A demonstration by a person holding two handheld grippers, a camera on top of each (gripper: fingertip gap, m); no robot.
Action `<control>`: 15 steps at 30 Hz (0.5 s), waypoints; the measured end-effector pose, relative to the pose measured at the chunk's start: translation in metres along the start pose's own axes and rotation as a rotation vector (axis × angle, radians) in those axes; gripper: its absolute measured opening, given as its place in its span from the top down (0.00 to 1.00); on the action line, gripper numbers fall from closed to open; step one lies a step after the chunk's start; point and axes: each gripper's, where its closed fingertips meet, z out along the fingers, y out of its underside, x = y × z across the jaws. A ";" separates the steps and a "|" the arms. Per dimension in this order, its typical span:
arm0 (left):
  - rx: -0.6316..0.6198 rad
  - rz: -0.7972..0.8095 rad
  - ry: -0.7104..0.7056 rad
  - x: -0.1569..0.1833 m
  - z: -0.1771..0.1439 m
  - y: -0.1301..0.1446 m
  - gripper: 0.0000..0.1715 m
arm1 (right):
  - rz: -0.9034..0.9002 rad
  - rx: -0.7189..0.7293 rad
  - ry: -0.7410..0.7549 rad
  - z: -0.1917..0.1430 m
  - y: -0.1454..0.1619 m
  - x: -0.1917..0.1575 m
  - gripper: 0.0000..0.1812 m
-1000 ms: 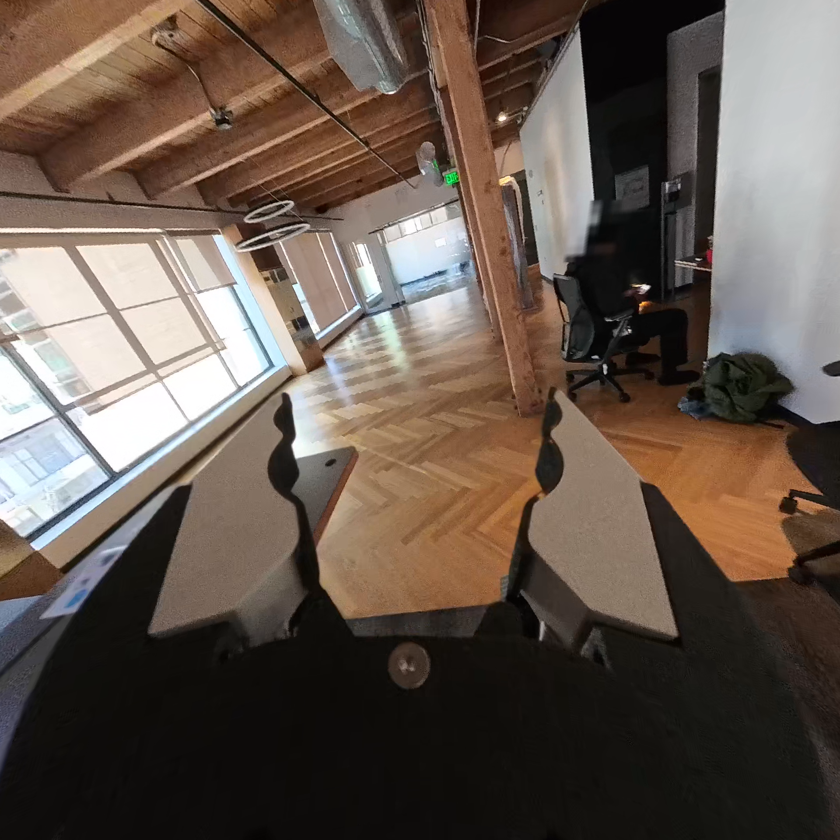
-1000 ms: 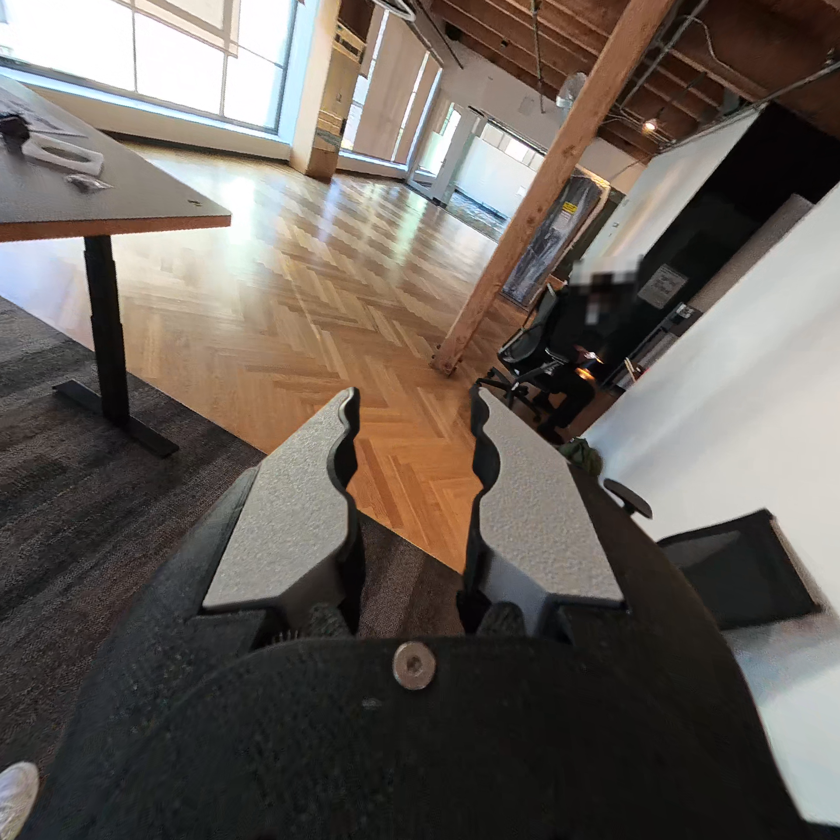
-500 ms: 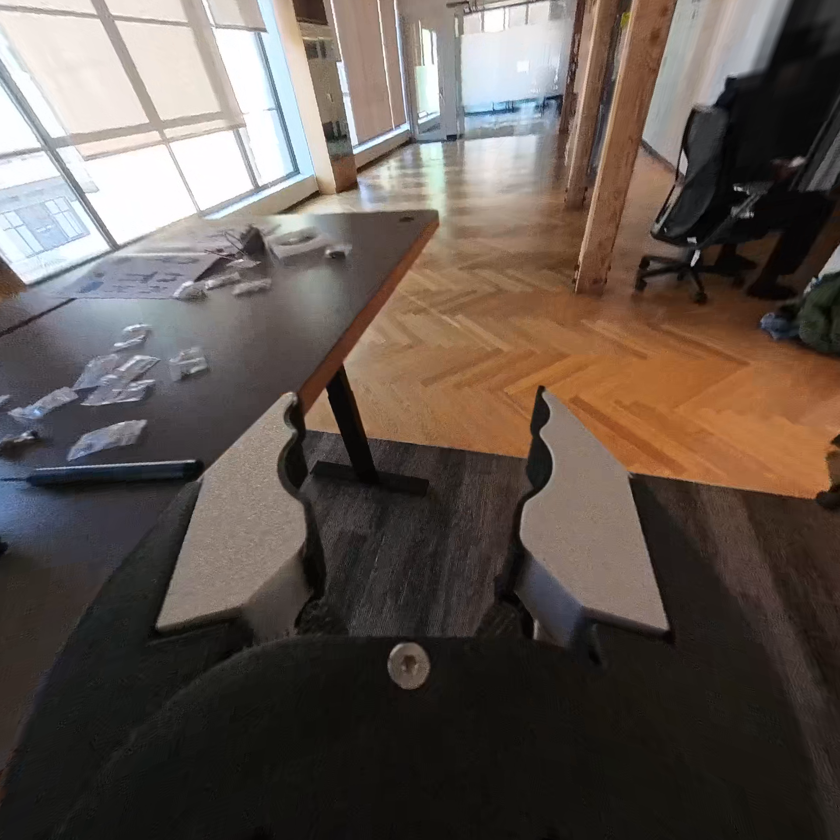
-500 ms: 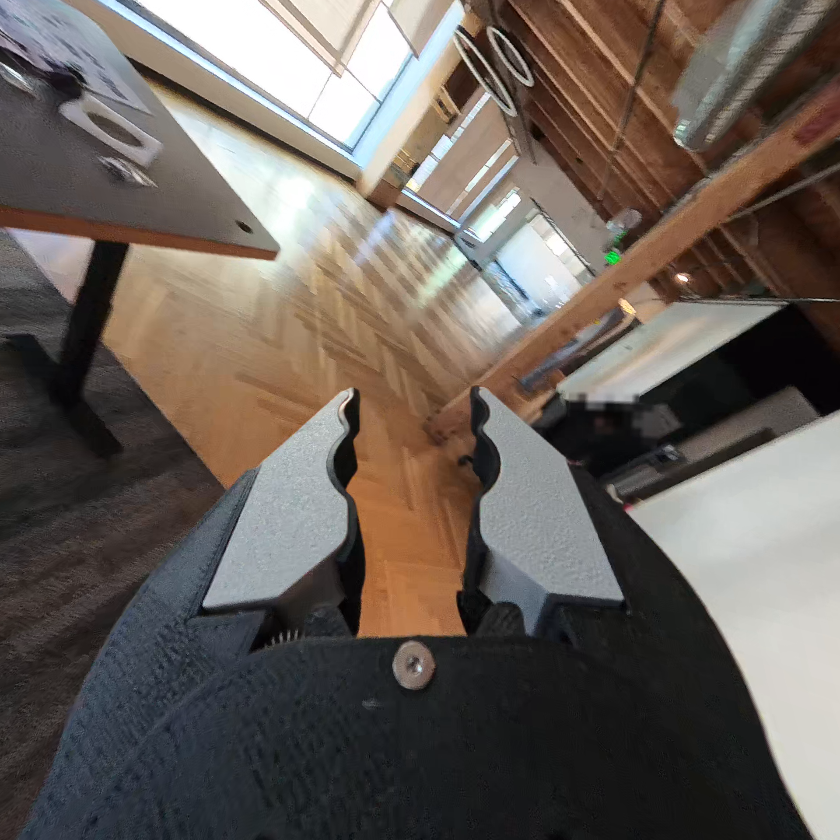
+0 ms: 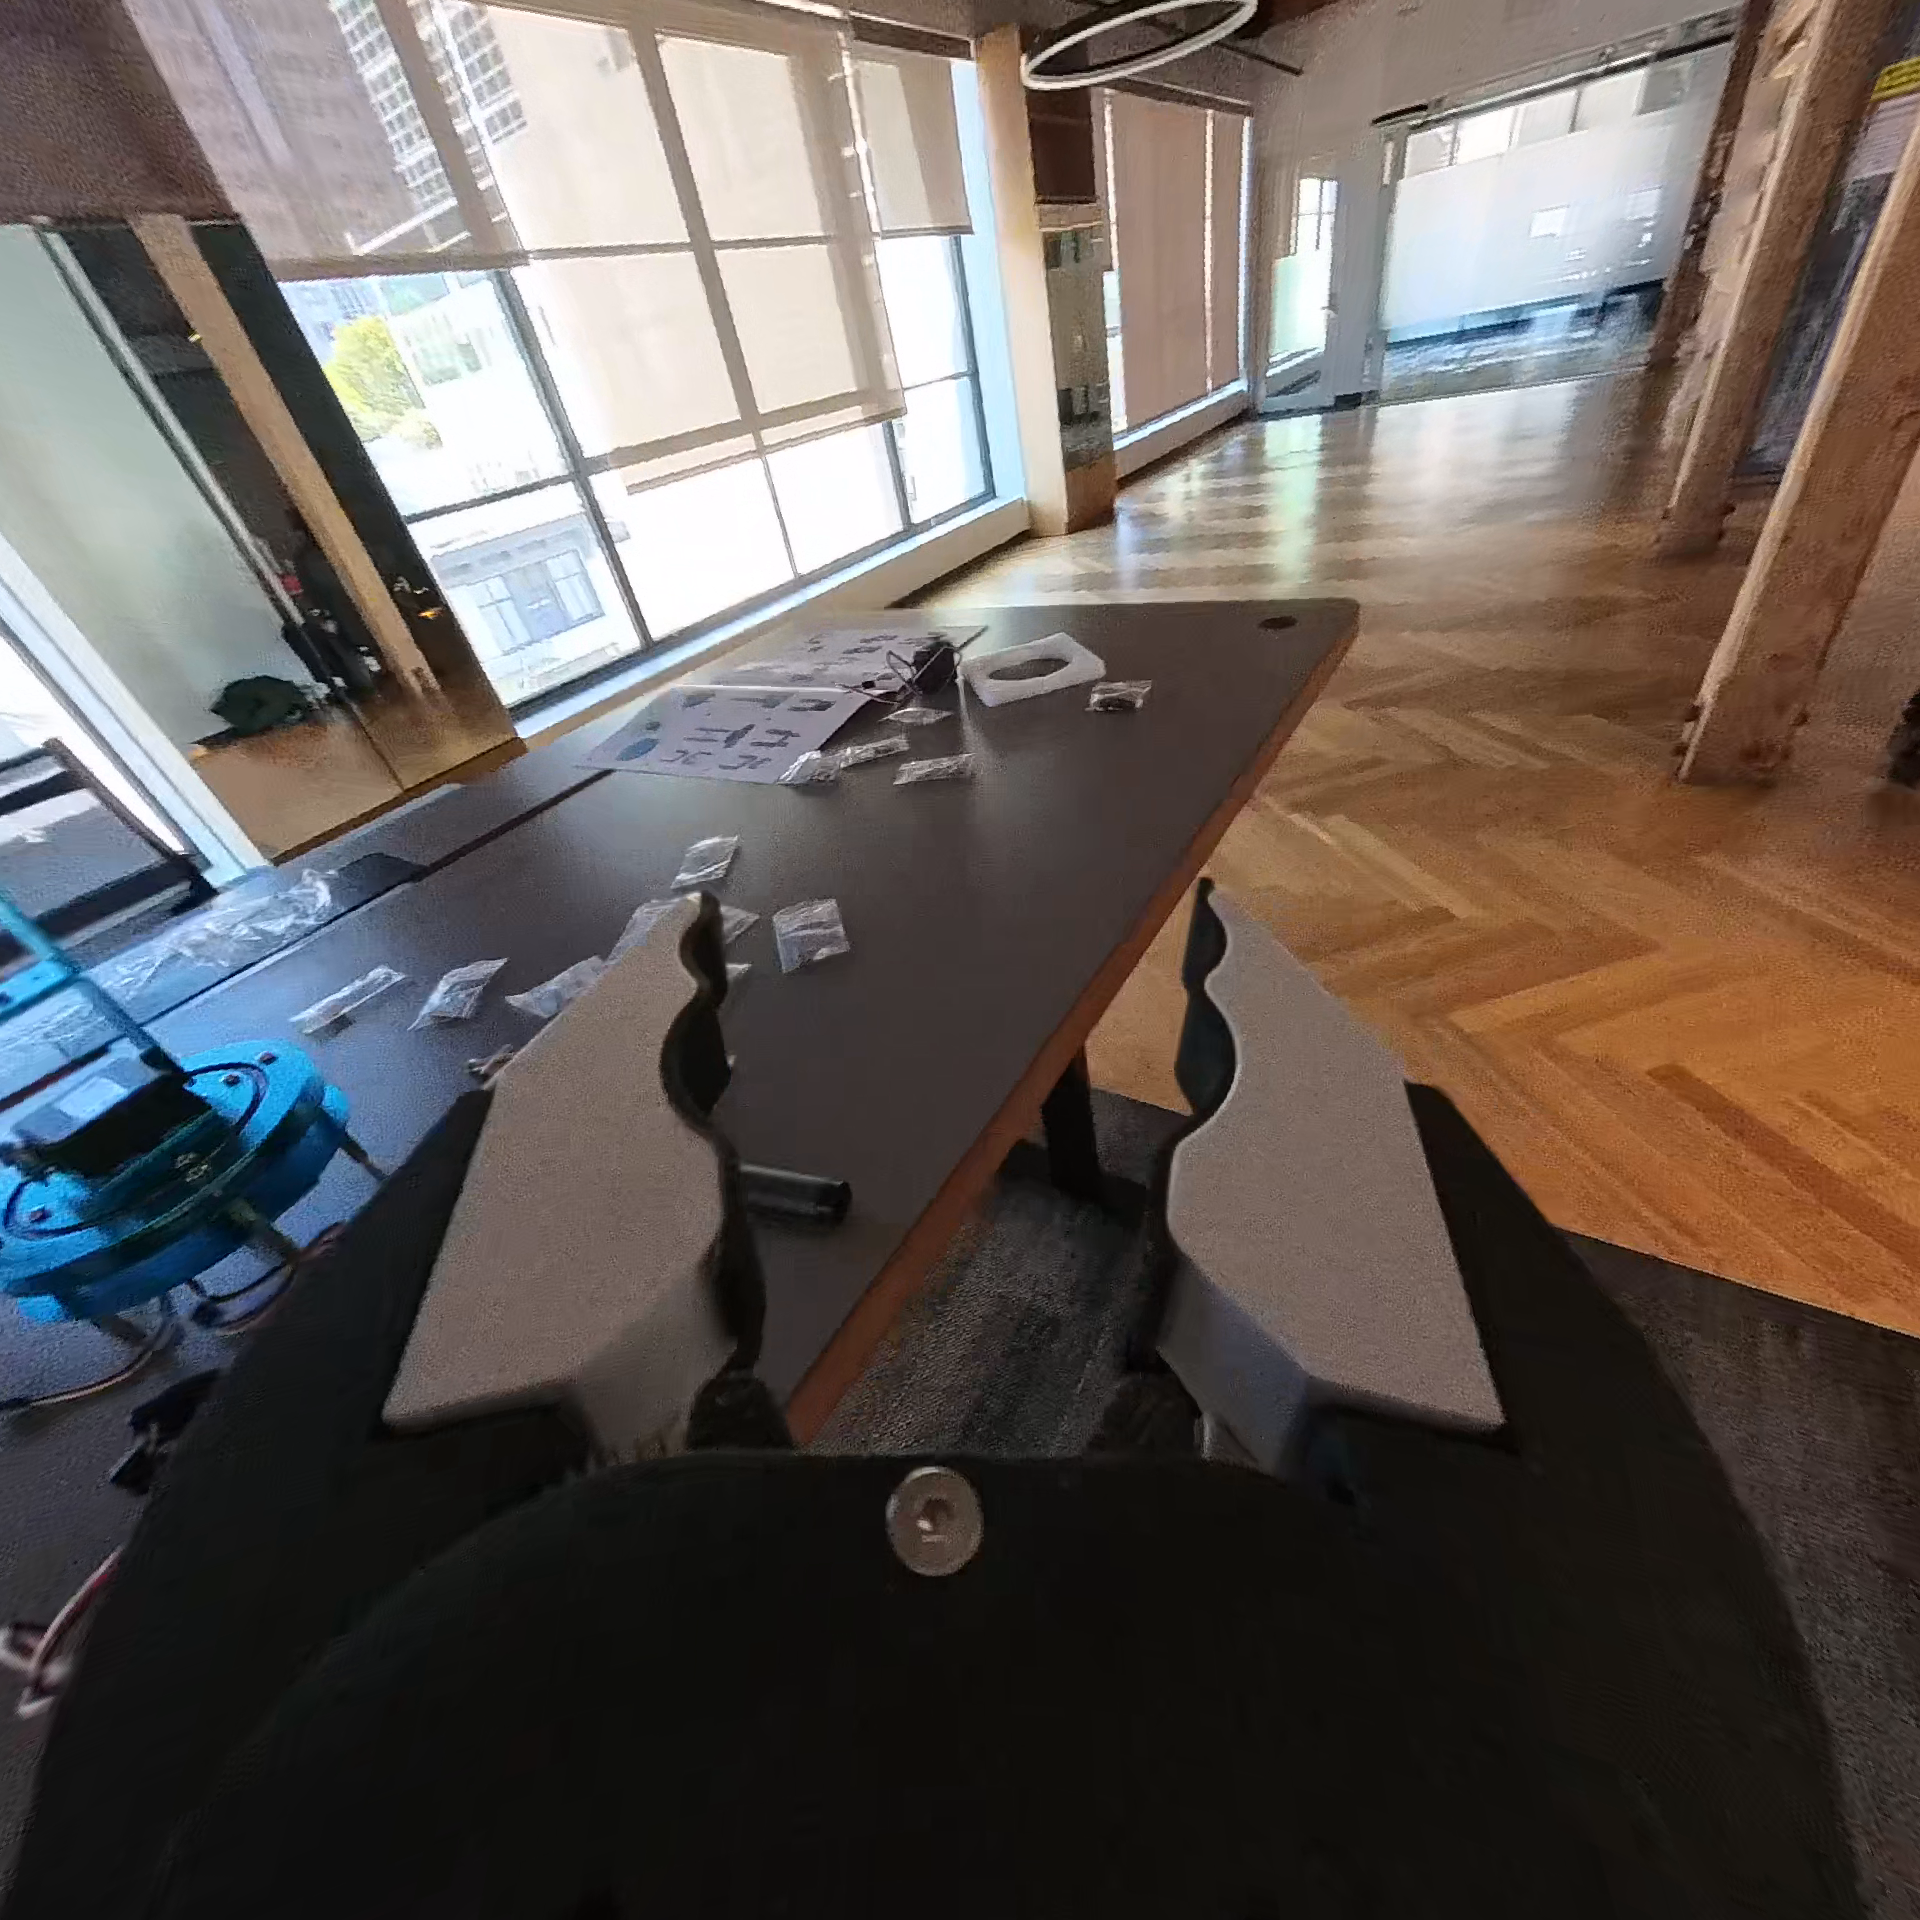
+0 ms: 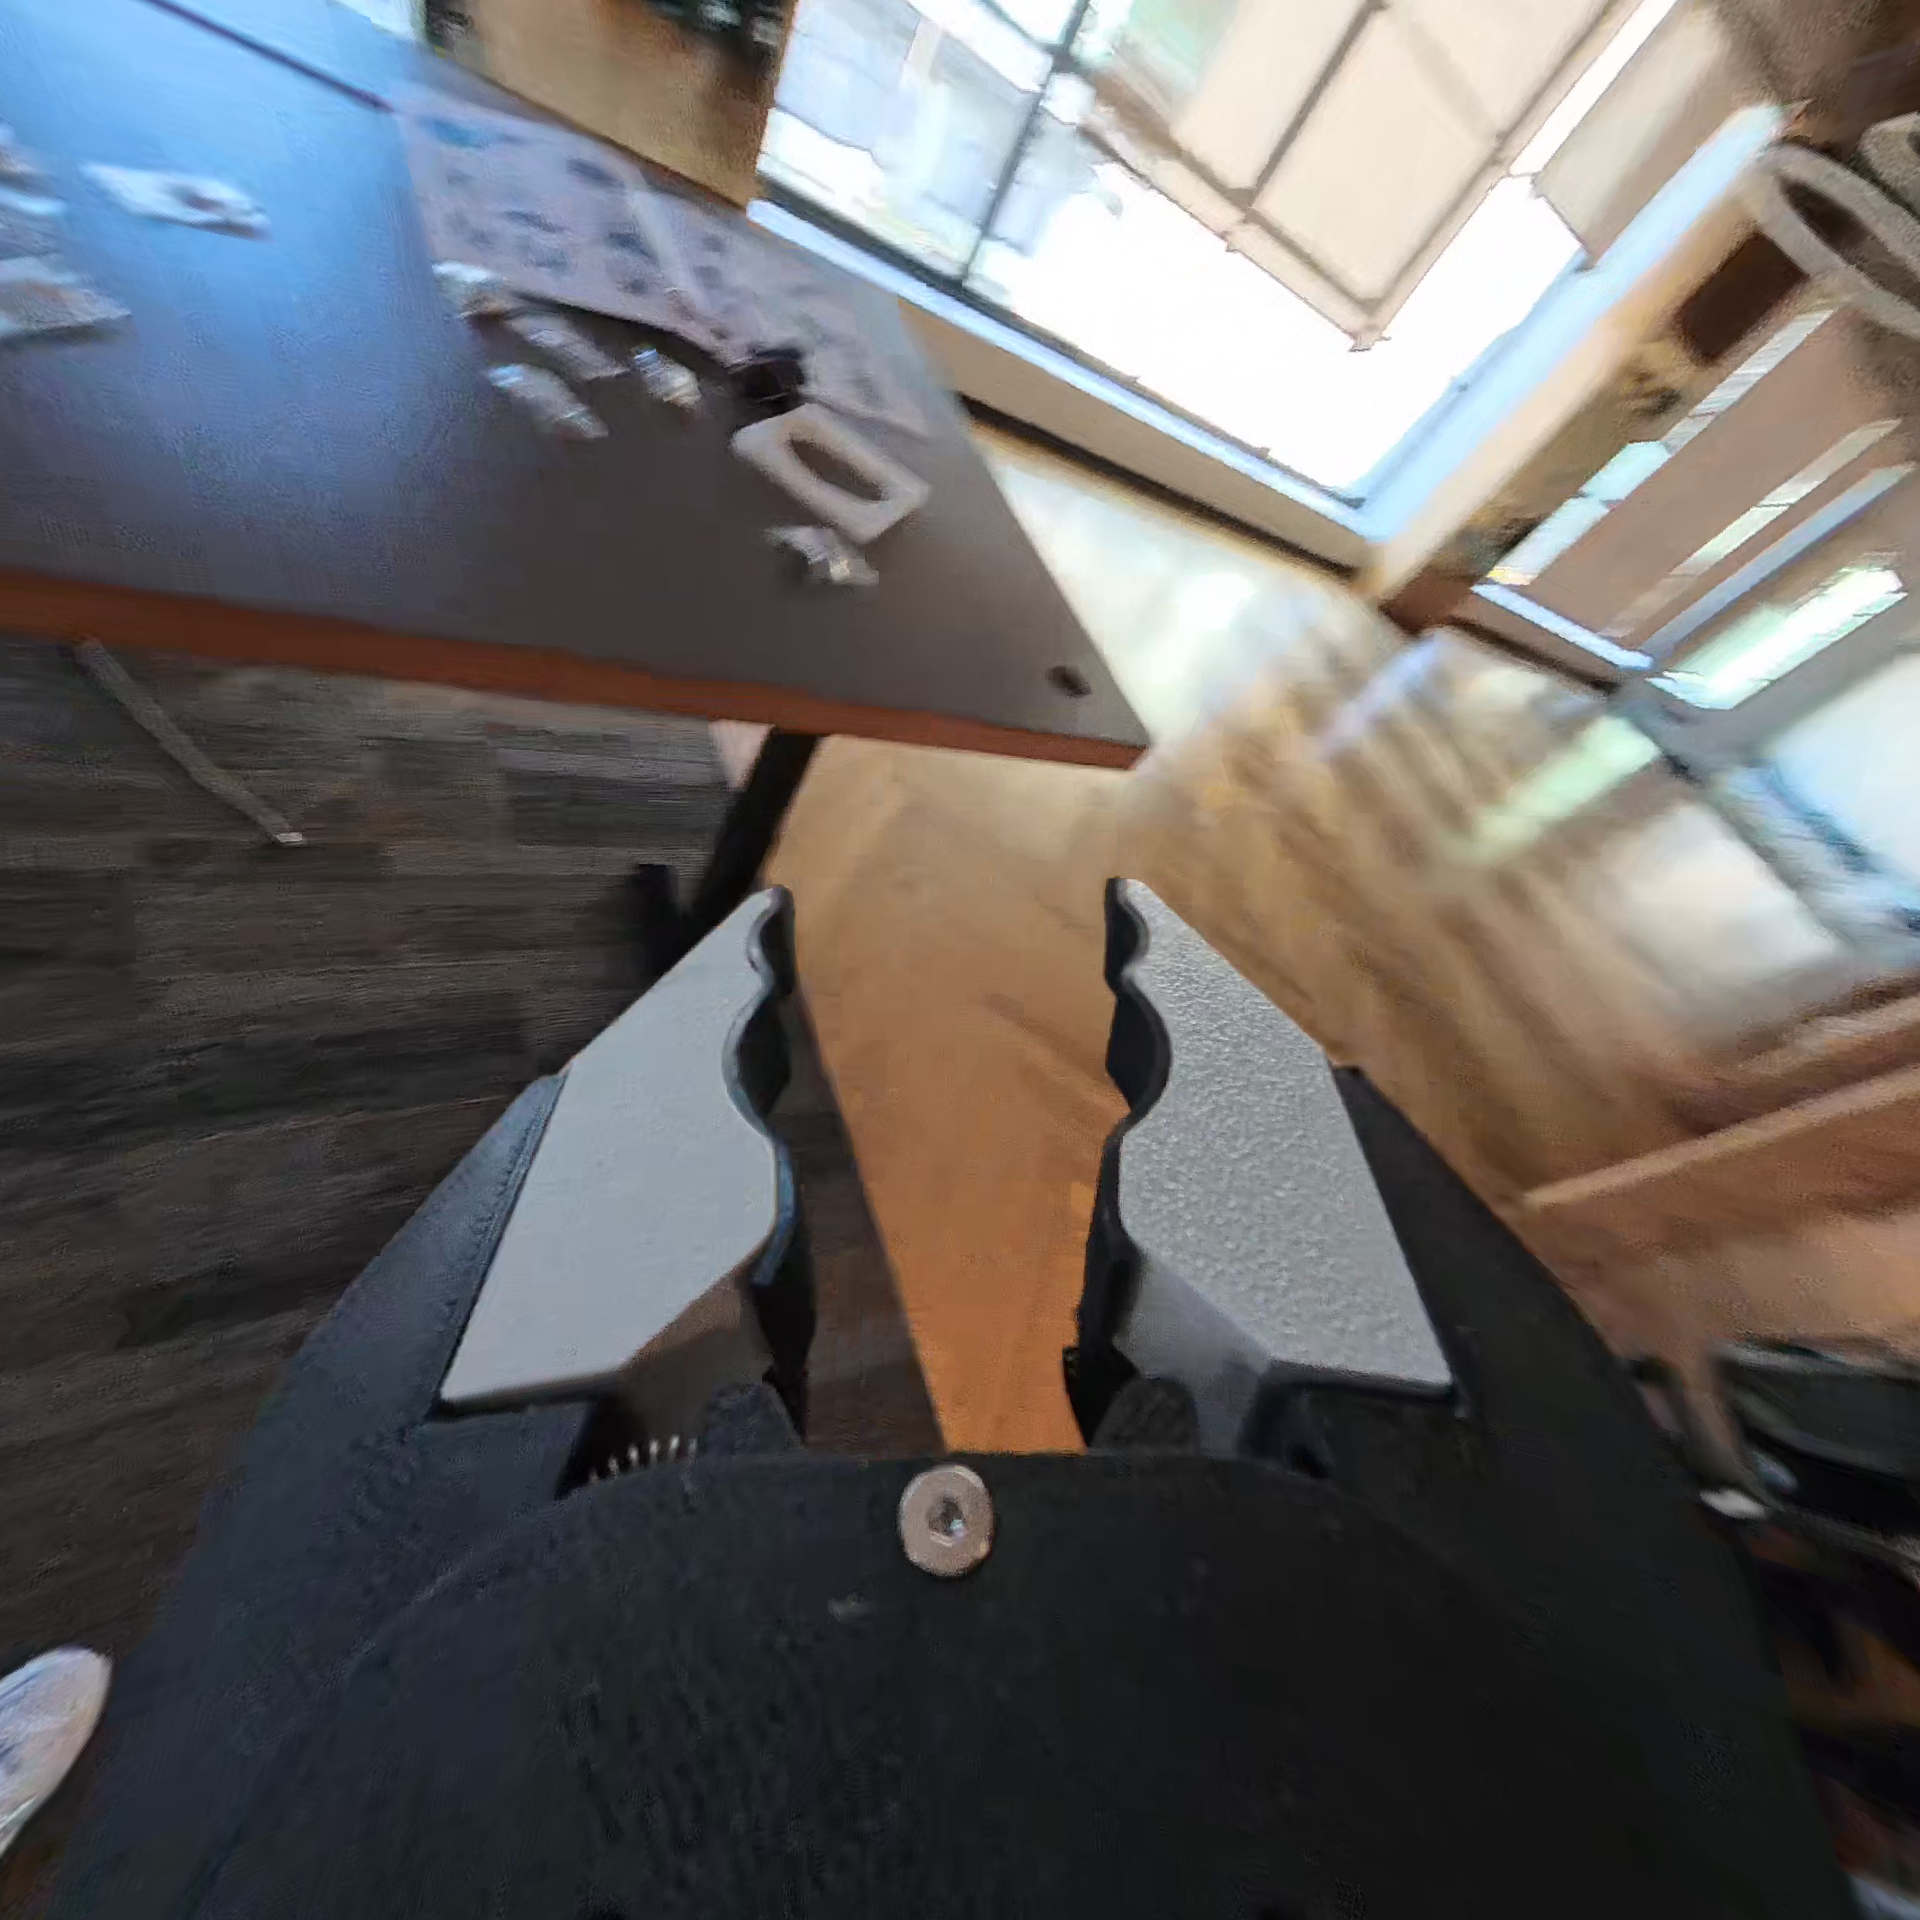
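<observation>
over dark table [image 5: 935, 1039] edge | left gripper [image 5: 951, 914], right gripper [image 6: 948, 904]: jaws apart, empty

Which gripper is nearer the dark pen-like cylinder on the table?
Left. The left gripper hangs open over the table edge with the cylinder between its jaws; the right gripper is open over the floor, off the table.

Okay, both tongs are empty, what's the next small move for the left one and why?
Probably ease the left tongs forward and down toward the dark cylinder on the table: they are open, hold nothing, and that cylinder lies nearest, just beyond the left finger.
</observation>
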 end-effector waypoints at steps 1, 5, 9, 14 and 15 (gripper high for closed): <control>-0.003 0.010 -0.031 -0.002 -0.002 0.005 0.51 | 0.018 0.008 -0.053 0.012 0.029 -0.003 0.64; -0.082 -0.061 -0.150 -0.004 0.002 0.039 0.54 | 0.119 -0.148 -0.114 0.052 0.171 0.028 0.63; -0.102 -0.157 -0.182 0.026 0.033 0.051 0.63 | 0.275 -0.057 -0.286 0.090 0.187 0.079 0.80; -0.005 -0.307 -0.141 0.085 0.119 0.026 0.73 | 0.152 0.162 -0.504 0.165 0.124 0.123 0.87; 0.010 -0.351 -0.088 0.102 0.139 0.018 0.74 | 0.139 0.155 -0.574 0.184 0.117 0.118 0.87</control>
